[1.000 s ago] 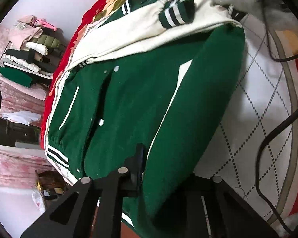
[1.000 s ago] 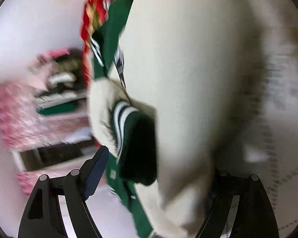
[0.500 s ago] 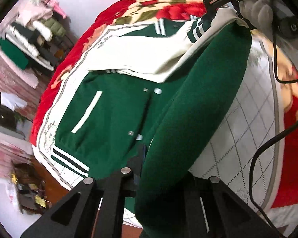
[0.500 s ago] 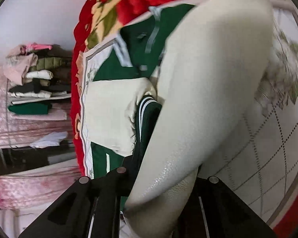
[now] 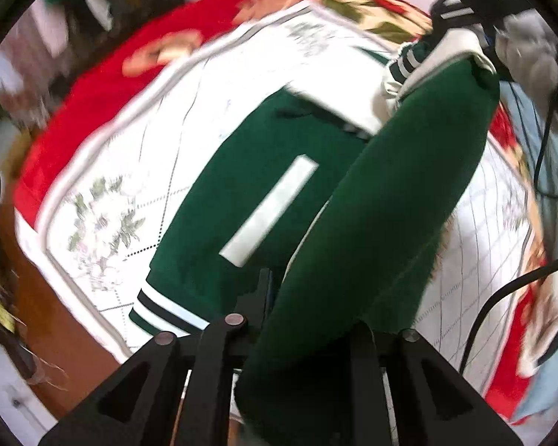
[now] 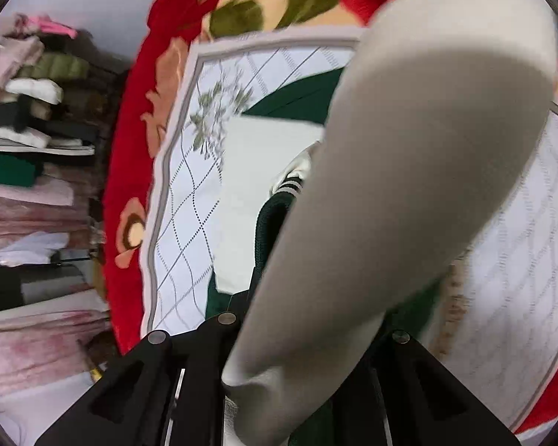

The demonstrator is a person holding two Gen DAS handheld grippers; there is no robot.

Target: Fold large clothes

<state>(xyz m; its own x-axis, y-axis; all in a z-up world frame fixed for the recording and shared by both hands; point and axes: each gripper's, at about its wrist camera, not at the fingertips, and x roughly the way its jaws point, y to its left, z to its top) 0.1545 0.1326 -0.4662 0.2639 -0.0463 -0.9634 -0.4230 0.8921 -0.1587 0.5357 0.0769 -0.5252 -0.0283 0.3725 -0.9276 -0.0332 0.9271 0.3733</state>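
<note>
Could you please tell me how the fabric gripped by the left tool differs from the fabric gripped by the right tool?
The left tool grips a dark green fold of the jacket body; the right tool grips its cream sleeve. The green fold looks matte and felt-like, while the cream sleeve looks smoother. The green fold runs toward the right tool, seen far off in the left wrist view; the cream sleeve fills its view. Both are raised above the quilted bedspread.

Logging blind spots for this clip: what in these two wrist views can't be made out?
- Left wrist: the left tongs tips, buried in the green jacket fold.
- Right wrist: the right tongs tips, covered by the cream sleeve.
- Left wrist: clothes at the top left, smeared by motion blur.
- Left wrist: the jacket's collar end, behind the raised fold.
- Right wrist: most of the jacket body, behind the sleeve.
</note>
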